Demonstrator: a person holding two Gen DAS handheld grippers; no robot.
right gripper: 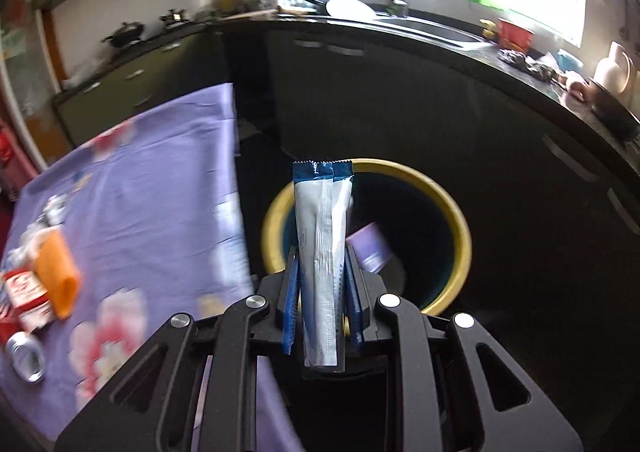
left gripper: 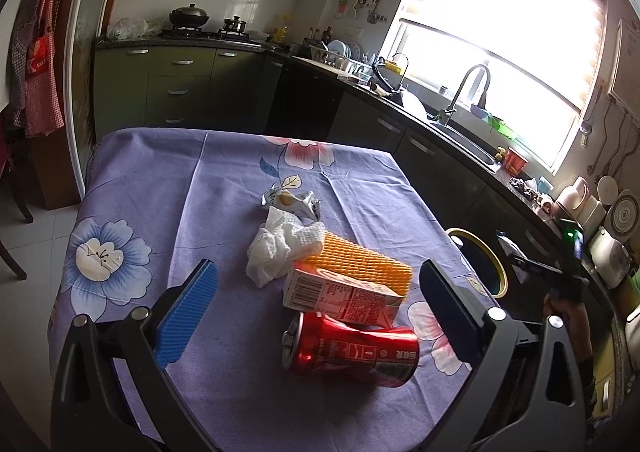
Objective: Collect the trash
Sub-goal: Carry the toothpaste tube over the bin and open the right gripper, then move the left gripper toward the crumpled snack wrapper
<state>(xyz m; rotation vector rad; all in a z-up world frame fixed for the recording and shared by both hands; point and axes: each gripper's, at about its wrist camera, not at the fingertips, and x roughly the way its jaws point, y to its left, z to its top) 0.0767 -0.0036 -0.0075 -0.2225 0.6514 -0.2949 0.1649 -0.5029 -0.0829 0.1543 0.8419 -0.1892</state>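
While the right gripper [right gripper: 322, 284] stays out of the question, clamped on a blue-and-white sachet [right gripper: 322, 236] above the yellow-rimmed bin [right gripper: 460, 228] beside the bench [right gripper: 152, 180], a clean drop needs the sachet centred over the opening before release. The left gripper [left gripper: 316, 292] hangs with its jaws apart over the red can [left gripper: 352, 348].

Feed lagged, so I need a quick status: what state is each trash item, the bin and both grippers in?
Right gripper: shut on sachet.
Sachet: upright, above bin.
Bin: open, purple cup inside.
Left gripper: open, empty.
Can: dented, lying.
Carton: lying.
Tissue: crumpled.
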